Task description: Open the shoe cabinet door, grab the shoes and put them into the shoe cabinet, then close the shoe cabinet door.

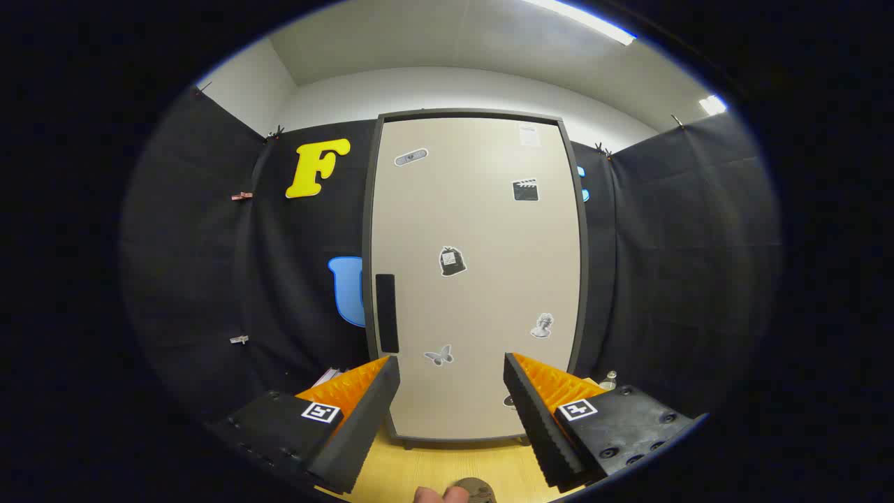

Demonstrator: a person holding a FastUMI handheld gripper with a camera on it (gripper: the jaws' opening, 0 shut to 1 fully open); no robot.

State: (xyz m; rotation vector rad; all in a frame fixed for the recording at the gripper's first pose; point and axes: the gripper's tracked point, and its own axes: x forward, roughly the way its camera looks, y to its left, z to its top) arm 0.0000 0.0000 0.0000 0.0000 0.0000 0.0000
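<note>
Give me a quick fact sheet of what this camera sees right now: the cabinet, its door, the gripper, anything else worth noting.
cabinet: tall, pale door in a dark frame, standing on a wooden surface
door state: shut
handle: dark vertical strip near the door's left edge
door decoration: several small stickers, among them a butterfly
gripper: open, fingers spread apart, nothing between them, aimed at the lower door
distance to door: fingers short of it, not touching
shoes: not visible
task stage: door not yet opened
</note>
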